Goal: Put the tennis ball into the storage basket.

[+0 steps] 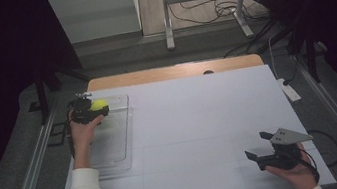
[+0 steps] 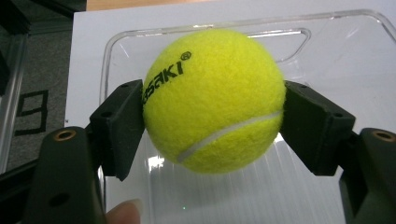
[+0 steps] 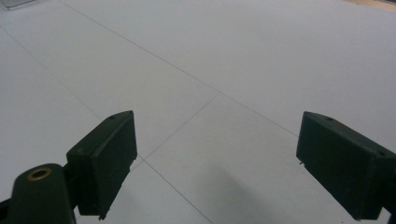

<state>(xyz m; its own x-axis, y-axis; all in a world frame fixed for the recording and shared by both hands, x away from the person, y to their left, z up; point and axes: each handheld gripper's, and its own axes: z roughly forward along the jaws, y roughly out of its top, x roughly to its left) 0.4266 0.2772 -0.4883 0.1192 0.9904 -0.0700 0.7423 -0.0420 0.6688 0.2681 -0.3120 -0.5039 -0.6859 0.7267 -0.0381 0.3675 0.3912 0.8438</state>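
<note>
A yellow tennis ball [image 2: 212, 98] with black lettering is pinched between both black pads of my left gripper [image 2: 212, 123], held above the far end of a clear plastic tray [image 2: 336, 51]. From above, the ball [image 1: 99, 105] and my left gripper [image 1: 94, 110] hang over the tray [image 1: 113, 143] at the table's left side. My right gripper [image 1: 258, 145] rests low near the front right of the table, its jaws wide apart. In the right gripper view, that right gripper [image 3: 215, 158] has only bare white table between its pads.
The white table top [image 1: 200, 120] has thin seam lines and a wooden strip [image 1: 173, 72] along its far edge. Beyond it stand a metal frame [image 1: 203, 3] and floor cables. A white power strip [image 1: 290, 91] lies off the right edge.
</note>
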